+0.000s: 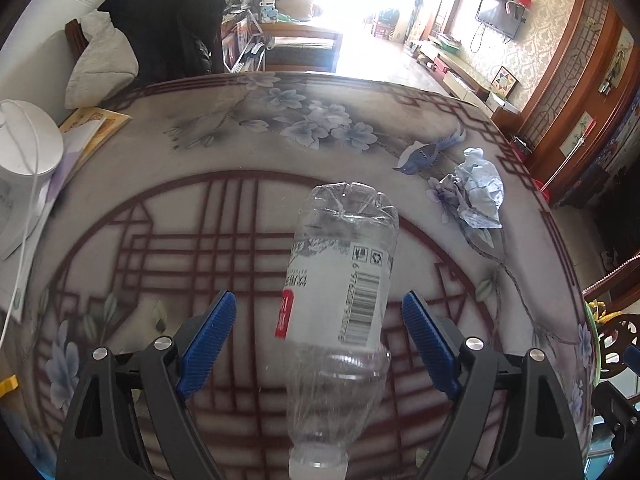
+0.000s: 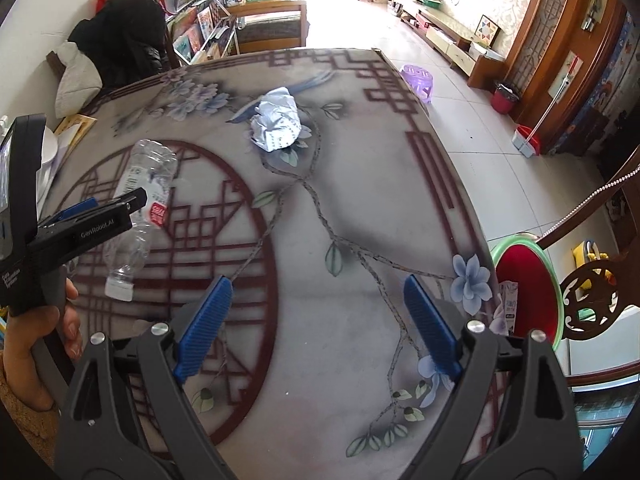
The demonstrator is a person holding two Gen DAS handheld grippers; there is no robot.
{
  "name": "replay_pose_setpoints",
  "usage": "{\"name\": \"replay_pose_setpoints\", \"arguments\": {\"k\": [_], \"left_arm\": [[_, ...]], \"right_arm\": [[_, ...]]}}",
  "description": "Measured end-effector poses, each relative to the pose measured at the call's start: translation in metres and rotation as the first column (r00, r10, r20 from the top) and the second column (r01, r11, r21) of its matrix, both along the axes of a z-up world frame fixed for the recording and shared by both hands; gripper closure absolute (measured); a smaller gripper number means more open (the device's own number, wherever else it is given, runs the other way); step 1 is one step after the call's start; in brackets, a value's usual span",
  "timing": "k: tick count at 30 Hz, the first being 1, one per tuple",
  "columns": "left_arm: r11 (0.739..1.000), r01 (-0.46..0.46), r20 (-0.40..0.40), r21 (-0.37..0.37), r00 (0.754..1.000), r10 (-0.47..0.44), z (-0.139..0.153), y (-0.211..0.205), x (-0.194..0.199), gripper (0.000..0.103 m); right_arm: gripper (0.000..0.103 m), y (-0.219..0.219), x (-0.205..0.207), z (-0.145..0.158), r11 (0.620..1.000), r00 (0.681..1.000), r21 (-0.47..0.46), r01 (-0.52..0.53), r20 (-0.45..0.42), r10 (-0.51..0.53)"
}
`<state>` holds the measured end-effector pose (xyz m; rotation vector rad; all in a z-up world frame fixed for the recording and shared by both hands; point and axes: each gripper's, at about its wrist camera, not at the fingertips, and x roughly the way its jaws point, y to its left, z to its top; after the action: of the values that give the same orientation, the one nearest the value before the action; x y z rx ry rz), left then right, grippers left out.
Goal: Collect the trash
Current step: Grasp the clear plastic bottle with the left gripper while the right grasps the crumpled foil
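Observation:
A crushed clear plastic bottle (image 1: 340,304) with a white label lies on the patterned table (image 1: 224,168), cap toward me. My left gripper (image 1: 318,316) is open, its blue pads either side of the bottle and not touching it. A crumpled paper ball (image 1: 478,188) lies farther right on the table. In the right wrist view the bottle (image 2: 140,200) lies left, the paper ball (image 2: 276,120) lies ahead, and the left gripper (image 2: 104,210) straddles the bottle. My right gripper (image 2: 318,316) is open and empty above bare tabletop.
A red bin with a green rim (image 2: 524,276) holding a carton stands by the table's right edge, beside a carved wooden chair (image 2: 592,292). A white appliance (image 1: 24,160) and booklets (image 1: 92,128) sit at the table's left. A purple stool (image 2: 418,80) stands on the floor beyond.

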<state>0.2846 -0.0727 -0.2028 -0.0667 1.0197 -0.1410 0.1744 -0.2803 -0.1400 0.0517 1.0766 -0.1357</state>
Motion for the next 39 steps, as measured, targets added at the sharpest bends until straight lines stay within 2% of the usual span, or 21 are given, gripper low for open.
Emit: {"name": "replay_pose_setpoints", "arguments": {"k": [1, 4, 9, 13, 19, 26, 27, 28, 29, 30, 31, 33, 34, 39], "left_arm": [[1.000, 0.002, -0.004, -0.002, 1.000, -0.002, -0.002, 0.000, 0.003, 0.028], [1.000, 0.018, -0.042, -0.022, 0.999, -0.019, -0.012, -0.001, 0.008, 0.052], [0.998, 0.028, -0.044, -0.063, 0.999, -0.030, -0.012, 0.006, -0.010, 0.054], [0.994, -0.007, -0.092, -0.110, 0.996, -0.003, -0.012, 0.022, -0.043, 0.054], [0.997, -0.016, -0.116, -0.079, 0.993, 0.007, -0.009, 0.037, -0.087, 0.053], [0.998, -0.026, -0.126, -0.060, 0.992, 0.019, -0.014, 0.047, -0.087, 0.048], [0.998, -0.032, -0.124, -0.060, 0.992, 0.024, -0.014, 0.049, -0.087, 0.046], [0.998, -0.034, -0.120, -0.060, 0.992, 0.027, -0.014, 0.050, -0.086, 0.044], [0.998, -0.033, -0.117, -0.059, 0.993, 0.026, -0.013, 0.050, -0.085, 0.044], [0.998, -0.031, -0.114, -0.054, 0.993, 0.025, -0.013, 0.049, -0.084, 0.044], [0.998, -0.029, -0.111, -0.051, 0.994, 0.023, -0.013, 0.049, -0.084, 0.044], [0.998, -0.025, -0.110, -0.049, 0.994, 0.019, -0.013, 0.047, -0.083, 0.046], [0.998, -0.025, -0.109, -0.050, 0.994, 0.019, -0.013, 0.047, -0.083, 0.051], [0.999, -0.018, -0.095, -0.043, 0.995, 0.013, -0.005, 0.044, -0.089, 0.051]], "right_arm": [[0.017, -0.001, 0.003, -0.002, 1.000, 1.000, 0.001, 0.002, -0.003, -0.002], [0.017, -0.002, 0.013, -0.007, 1.000, 1.000, 0.000, -0.003, -0.006, 0.003], [0.017, 0.001, 0.043, -0.003, 0.999, 0.998, -0.013, -0.047, 0.047, 0.048], [0.017, 0.003, 0.084, -0.002, 0.996, 0.992, -0.001, -0.086, 0.094, 0.085], [0.017, 0.002, 0.154, -0.026, 0.997, 0.996, 0.020, -0.073, 0.062, 0.071], [0.018, 0.006, 0.197, -0.049, 0.997, 0.998, 0.027, -0.066, 0.019, 0.066], [0.024, 0.007, 0.202, -0.055, 0.998, 0.998, 0.016, -0.066, -0.005, 0.066], [0.035, 0.007, 0.204, -0.059, 0.997, 0.997, 0.016, -0.070, -0.020, 0.071], [0.041, 0.007, 0.205, -0.061, 0.996, 0.996, 0.046, -0.082, -0.025, 0.083], [0.056, 0.007, 0.204, -0.061, 0.993, 0.995, 0.076, -0.091, -0.021, 0.093], [0.060, 0.008, 0.202, -0.059, 0.992, 0.995, 0.085, -0.097, -0.019, 0.099], [0.063, 0.012, 0.192, -0.052, 0.991, 0.993, 0.070, -0.115, -0.017, 0.117], [0.064, 0.013, 0.186, -0.049, 0.988, 0.991, 0.082, -0.129, -0.014, 0.130], [0.064, 0.021, 0.130, -0.038, 0.972, 0.979, 0.120, -0.200, -0.013, 0.203]]}}
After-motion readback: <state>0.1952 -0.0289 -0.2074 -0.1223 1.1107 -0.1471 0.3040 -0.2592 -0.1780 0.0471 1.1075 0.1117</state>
